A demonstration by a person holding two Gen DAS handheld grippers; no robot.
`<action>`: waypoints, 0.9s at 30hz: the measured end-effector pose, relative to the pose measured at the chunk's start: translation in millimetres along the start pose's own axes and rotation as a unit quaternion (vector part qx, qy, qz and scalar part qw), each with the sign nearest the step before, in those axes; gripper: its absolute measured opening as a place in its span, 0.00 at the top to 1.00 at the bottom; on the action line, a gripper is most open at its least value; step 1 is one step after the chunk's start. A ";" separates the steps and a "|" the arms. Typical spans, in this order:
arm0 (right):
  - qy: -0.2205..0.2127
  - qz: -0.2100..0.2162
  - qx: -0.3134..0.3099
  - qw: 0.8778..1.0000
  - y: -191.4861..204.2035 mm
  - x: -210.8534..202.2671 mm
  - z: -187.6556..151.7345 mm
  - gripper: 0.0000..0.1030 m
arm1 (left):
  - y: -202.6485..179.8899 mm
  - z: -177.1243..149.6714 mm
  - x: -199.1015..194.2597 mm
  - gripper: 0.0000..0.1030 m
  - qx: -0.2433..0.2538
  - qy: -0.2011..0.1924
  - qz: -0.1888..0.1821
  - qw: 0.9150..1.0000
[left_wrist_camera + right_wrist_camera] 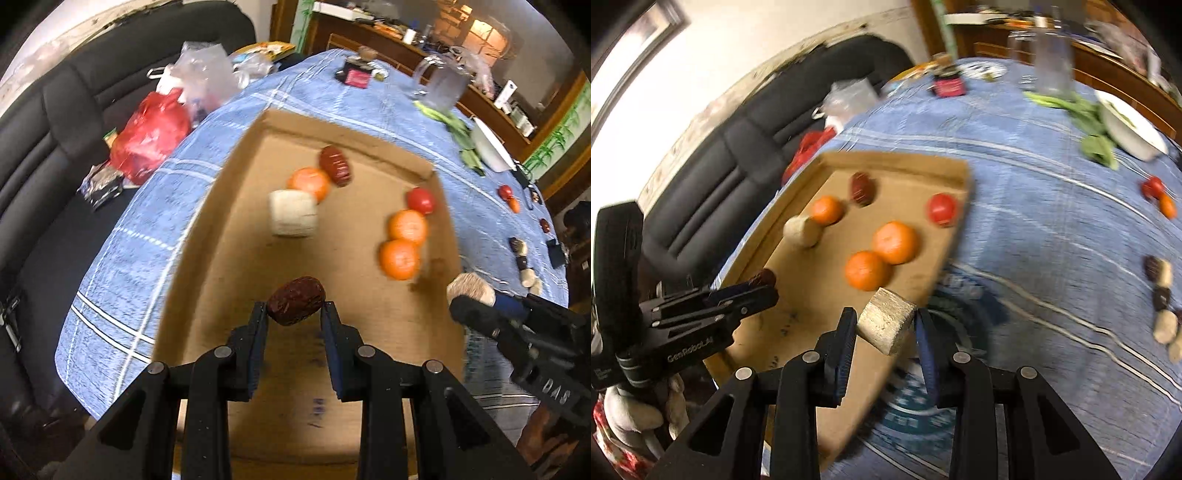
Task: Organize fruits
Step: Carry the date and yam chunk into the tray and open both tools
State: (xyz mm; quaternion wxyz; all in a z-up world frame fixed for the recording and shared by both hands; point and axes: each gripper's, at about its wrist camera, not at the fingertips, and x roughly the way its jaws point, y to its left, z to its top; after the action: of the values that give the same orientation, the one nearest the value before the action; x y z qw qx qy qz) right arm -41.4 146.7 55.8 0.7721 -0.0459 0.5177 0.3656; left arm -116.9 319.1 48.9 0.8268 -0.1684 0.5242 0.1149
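Observation:
A cardboard tray (258,362) lies on the blue cloth; it also shows in the right wrist view (820,284). In it are three oranges (400,258), a red tomato (421,200), a dark red date (335,165) and a pale cut cylinder piece (293,213). My left gripper (294,314) is shut on a dark red date (295,301), held above the tray's near part. My right gripper (885,325) is shut on a pale cut cylinder piece (886,325) over the tray's right edge; it also shows at the right of the left wrist view (471,291).
Loose fruits and pale pieces (1161,295) lie on the blue tablecloth (1052,221) to the right. A white bowl (1130,129) with green leaves and a clear jug (443,86) stand at the back. A black sofa (55,129) with plastic bags (151,136) is on the left.

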 end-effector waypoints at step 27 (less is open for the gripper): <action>0.033 -0.034 -0.027 0.999 38.4 55.7 10.9 0.60 | 26.7 26.3 -11.1 0.39 -0.027 -0.019 -0.032 0.999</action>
State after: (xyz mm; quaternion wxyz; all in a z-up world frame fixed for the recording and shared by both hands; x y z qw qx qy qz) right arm -45.6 208.4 26.2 0.7650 -0.0962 0.5311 0.3514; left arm -109.7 353.9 65.1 0.8351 -0.2047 0.4994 0.1059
